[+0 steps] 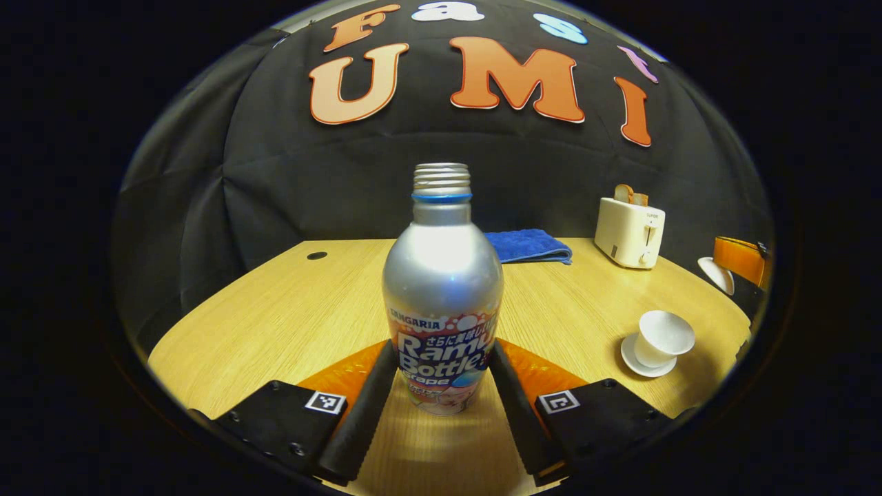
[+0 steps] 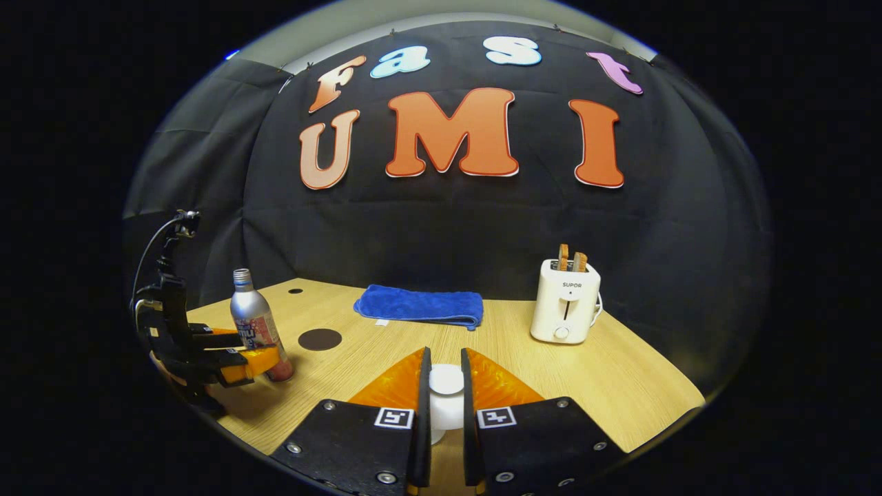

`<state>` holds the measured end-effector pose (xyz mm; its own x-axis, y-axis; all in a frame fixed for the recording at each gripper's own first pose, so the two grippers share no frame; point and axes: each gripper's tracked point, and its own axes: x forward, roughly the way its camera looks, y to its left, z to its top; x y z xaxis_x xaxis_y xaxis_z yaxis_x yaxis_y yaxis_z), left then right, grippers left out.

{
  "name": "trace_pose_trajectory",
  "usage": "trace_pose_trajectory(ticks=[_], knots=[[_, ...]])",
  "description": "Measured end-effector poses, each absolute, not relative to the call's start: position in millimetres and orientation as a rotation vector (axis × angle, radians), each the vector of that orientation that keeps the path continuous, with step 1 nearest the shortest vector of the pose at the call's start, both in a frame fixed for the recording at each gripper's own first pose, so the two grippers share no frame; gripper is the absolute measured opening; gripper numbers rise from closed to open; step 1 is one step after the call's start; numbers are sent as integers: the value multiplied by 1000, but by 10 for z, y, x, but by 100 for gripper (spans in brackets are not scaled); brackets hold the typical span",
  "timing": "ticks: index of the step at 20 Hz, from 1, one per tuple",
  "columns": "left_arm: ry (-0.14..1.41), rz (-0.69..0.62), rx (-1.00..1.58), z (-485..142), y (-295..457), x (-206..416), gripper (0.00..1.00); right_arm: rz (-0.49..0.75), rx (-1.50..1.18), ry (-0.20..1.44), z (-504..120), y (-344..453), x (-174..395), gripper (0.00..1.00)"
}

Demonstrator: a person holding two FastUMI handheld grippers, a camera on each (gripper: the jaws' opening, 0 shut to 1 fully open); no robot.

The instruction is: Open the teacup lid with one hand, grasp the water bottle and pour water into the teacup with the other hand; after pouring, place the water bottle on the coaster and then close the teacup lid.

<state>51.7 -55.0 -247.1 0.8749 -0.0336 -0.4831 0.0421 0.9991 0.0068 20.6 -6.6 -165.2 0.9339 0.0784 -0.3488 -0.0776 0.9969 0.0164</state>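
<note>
Two grippers are at work over the wooden table (image 2: 606, 386). The left gripper (image 1: 441, 393) has its fingers set on either side of the water bottle (image 1: 442, 289), which stands upright and uncapped; they lie against its lower label, though whether they press firmly I cannot tell. In the right gripper view the right gripper (image 2: 446, 396) is narrowed on the white teacup lid (image 2: 446, 380), both fingers against its sides. The teacup (image 1: 660, 336) sits open on its saucer (image 1: 637, 358), well apart from the bottle. A dark round coaster (image 2: 320, 339) lies near the bottle, with a blue cloth (image 2: 419, 304) and a toaster (image 2: 565, 301) farther back.
</note>
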Motion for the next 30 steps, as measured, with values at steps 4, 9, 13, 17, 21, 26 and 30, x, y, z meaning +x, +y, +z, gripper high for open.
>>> trace_pose_trajectory(ticks=[4, 9, 13, 17, 21, 26, 30], knots=[[497, -41, 103, -2425, -554, 519, 85, 65, 5, 350, -1607, -169, 151, 19], [465, -65, 291, -2281, -671, 658, 86, 60, 10, 326, -1484, -262, 136, 24], [445, -102, 463, -2227, -764, 623, 84, 31, 2, 301, -1393, -418, 122, 19], [432, -142, 612, -2245, -874, 612, 84, 9, 18, 289, -1344, -572, 107, 19], [395, -173, 778, -2221, -970, 618, 84, -1, 31, 278, -1322, -684, 41, 19], [346, -226, 973, -2225, -1113, 648, 85, -22, 29, 268, -1303, -810, -6, 19], [314, -261, 1095, -2194, -1142, 642, 85, -33, 32, 259, -1280, -889, -34, 19]])
